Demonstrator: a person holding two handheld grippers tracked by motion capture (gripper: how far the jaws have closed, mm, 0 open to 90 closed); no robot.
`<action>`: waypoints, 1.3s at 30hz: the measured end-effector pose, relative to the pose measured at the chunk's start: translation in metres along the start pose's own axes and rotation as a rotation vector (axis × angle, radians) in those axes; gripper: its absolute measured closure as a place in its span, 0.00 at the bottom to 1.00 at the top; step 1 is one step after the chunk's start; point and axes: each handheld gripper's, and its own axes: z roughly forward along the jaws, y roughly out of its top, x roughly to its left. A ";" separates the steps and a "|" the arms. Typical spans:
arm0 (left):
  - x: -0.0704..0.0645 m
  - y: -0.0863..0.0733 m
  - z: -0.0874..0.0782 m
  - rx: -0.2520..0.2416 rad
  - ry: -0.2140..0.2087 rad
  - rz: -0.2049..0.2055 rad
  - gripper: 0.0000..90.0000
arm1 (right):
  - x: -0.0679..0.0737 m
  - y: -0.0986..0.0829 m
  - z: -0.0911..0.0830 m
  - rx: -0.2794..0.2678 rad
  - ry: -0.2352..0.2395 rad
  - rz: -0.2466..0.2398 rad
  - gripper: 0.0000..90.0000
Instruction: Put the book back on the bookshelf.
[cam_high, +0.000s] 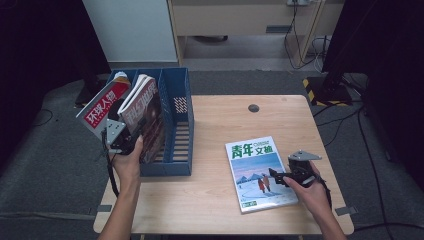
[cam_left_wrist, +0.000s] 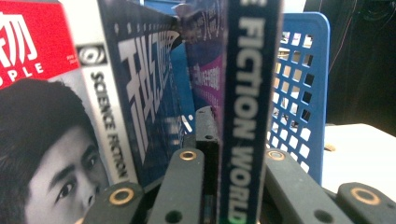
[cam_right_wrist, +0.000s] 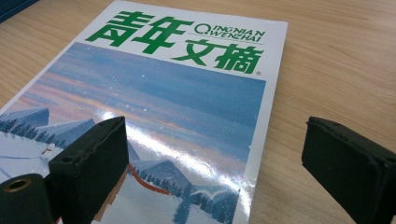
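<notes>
A blue slotted file rack (cam_high: 175, 125) was seen at the left edge of the wooden worktop (cam_high: 220, 200), with two magazines leaning in it: a red-covered magazine (cam_high: 102, 105) tilted leftward and a dark science-fiction magazine (cam_high: 147, 112) beside it. The dark magazine's spine (cam_left_wrist: 245, 116) was clamped upright between the jaws of the left gripper (cam_high: 122, 135), the rack's perforated wall (cam_left_wrist: 299, 88) standing just behind. A third magazine, green-titled (cam_high: 260, 172), was laid flat on the worktop's right half, its long axis running away from the person. The right gripper (cam_high: 280, 176) was held spread open at its right edge, one jaw over the cover (cam_right_wrist: 154, 116), the other over bare wood.
</notes>
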 end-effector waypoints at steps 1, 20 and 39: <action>0.000 -0.001 -0.001 0.004 0.001 0.002 0.93 | 0.000 0.000 0.000 0.000 0.000 0.000 0.09; -0.002 -0.011 -0.013 0.035 0.013 -0.003 0.91 | 0.001 0.001 0.000 -0.001 0.006 -0.007 0.08; 0.000 -0.006 -0.016 0.047 -0.005 -0.014 0.93 | 0.002 0.000 0.002 0.011 0.012 -0.009 0.08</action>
